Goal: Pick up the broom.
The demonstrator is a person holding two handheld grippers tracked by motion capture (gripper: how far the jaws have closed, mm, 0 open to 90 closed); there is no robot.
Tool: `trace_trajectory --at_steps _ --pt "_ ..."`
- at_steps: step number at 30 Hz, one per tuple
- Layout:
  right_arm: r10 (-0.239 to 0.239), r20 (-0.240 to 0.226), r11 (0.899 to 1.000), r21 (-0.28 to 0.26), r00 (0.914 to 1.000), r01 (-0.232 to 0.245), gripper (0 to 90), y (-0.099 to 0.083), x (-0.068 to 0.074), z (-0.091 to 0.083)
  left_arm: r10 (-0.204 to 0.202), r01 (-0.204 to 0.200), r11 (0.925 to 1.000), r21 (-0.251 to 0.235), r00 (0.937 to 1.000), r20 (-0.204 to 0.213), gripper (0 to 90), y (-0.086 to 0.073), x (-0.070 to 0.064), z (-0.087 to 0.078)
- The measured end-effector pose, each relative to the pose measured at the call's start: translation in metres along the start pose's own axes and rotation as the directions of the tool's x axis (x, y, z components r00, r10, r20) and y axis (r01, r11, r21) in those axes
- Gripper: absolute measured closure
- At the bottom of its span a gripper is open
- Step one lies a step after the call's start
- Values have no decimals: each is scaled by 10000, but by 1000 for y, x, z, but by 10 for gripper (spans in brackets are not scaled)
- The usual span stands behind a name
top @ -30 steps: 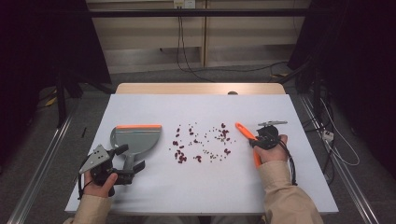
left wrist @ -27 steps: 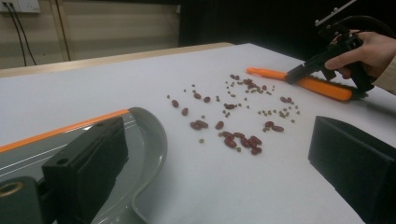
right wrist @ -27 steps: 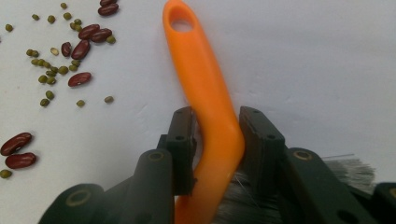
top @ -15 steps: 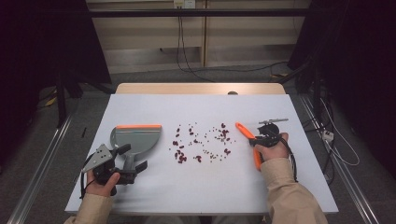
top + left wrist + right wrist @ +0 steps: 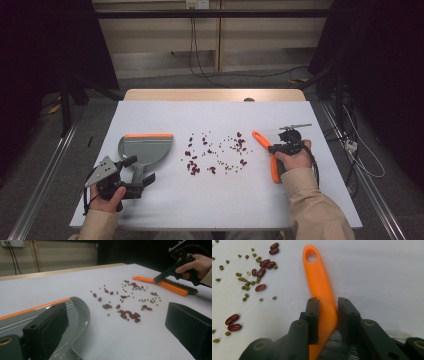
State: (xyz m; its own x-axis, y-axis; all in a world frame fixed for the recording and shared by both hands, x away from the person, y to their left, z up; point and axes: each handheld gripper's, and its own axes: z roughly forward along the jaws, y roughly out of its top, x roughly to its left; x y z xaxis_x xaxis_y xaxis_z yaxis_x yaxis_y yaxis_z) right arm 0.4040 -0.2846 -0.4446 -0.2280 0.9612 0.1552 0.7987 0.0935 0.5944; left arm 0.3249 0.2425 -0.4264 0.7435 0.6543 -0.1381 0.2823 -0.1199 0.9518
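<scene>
1. Reaching in from the near left corner, the left gripper (image 5: 134, 170) has its black jaws spread wide and empty, one to each side of the grey dustpan's handle; I cannot tell whether they touch it.
2. That dustpan (image 5: 145, 149) is smooth moulded plastic, a shallow scoop with an orange strip along its far lip, lying flat on the white table (image 5: 210, 210).
3. Mid-table lie the scattered beans (image 5: 216, 154): glossy dark red kidney-shaped ones mixed with tiny round green ones, loose and likely to roll.
4. At the right, the right gripper (image 5: 327, 317) is closed around the orange brush (image 5: 320, 280), at the neck just above its dark bristles; the tapered handle ends in a hanging hole.
5. My guess is a sweep-up, both tools just being taken up. Next, the left jaws need to close on the handle, so the pan's lip can meet the beans.
</scene>
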Motion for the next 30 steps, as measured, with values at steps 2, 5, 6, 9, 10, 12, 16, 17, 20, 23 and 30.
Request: trace_trajectory --at_steps 2,5,6,9,10,12,16,17,20,23,30 --pt "118 -94 9999 51 9999 -118 712 0 -1 0 89 -89 9999 62 10000 28 45 0 0 1" --pt "118 -215 9999 33 9997 -117 712 1 -2 1 91 -91 9999 44 10000 19 45 0 -1 1" --pt "53 -277 10000 -21 9996 -53 714 2 -2 3 89 -89 9999 47 10000 13 45 0 -1 1" --pt "-97 -354 9997 -212 9993 90 714 4 -1 6 49 -49 10000 41 10000 -13 45 0 0 1" --pt "-174 -366 9996 -222 9992 166 714 6 -1 7 49 -49 10000 44 10000 -14 45 0 0 0" --pt "-215 -321 9993 -310 9993 205 710 6 0 9 17 -17 10000 35 10000 -26 45 0 1 0" --pt "1 -168 9997 -263 9999 -5 697 5 1 7 26 -26 10000 27 10000 -8 45 0 1 0" --pt "167 -96 9993 -323 9998 -170 688 5 1 5 87 -87 9999 61 10000 7 45 0 1 0" --pt "410 11 9990 -158 9992 -409 651 5 3 1 95 -96 9999 76 9999 44 45 0 1 1" --pt "177 105 9998 -69 9998 -176 636 3 8 3 133 -134 9999 107 9999 41 45 1 1 1" --pt "-258 654 9996 135 9975 250 677 4 14 11 161 -161 9998 115 9999 -1 45 1 1 0"
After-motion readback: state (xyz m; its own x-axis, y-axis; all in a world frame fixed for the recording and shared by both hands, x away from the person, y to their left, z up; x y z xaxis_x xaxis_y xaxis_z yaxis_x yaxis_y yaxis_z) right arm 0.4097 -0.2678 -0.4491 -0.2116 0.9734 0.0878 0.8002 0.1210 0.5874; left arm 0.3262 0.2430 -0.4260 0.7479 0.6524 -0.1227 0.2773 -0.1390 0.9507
